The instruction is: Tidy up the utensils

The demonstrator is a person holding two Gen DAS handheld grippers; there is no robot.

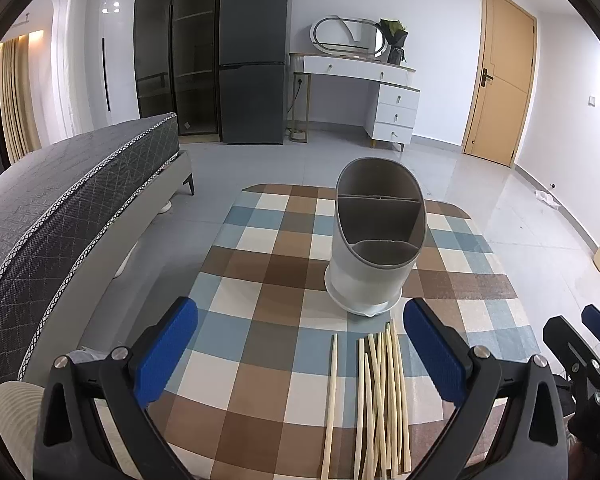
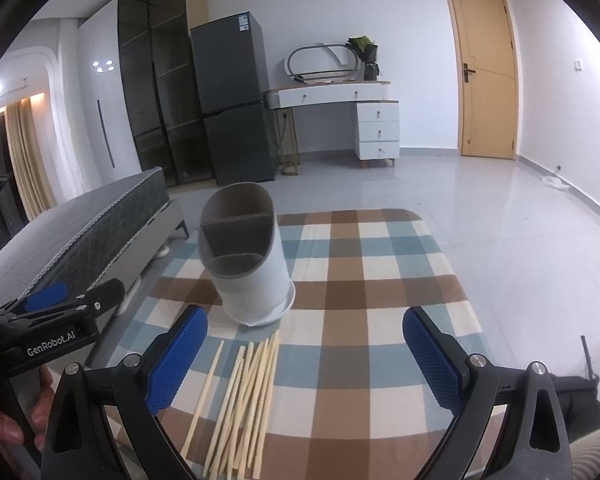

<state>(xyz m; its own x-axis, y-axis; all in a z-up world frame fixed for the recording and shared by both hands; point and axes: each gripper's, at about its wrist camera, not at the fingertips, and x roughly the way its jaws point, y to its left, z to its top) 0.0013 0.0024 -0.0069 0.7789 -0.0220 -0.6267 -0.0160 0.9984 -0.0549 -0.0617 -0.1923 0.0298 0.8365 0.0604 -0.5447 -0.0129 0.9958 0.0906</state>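
Through the left wrist view I held my left gripper (image 1: 300, 344) spread wide above pale wooden chopsticks (image 1: 380, 400) lying before the grey oval divided utensil holder (image 1: 374, 236) on the checked tablecloth (image 1: 260, 280); through the right wrist view my right gripper (image 2: 305, 350) gaped equally, holding nothing; the left gripper's body read "GenRobot.AI".

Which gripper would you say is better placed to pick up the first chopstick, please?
Probably the left gripper: the pale wooden chopsticks lie between its open blue-padded fingers. From the right gripper, they sit off-centre, nearer its left finger.
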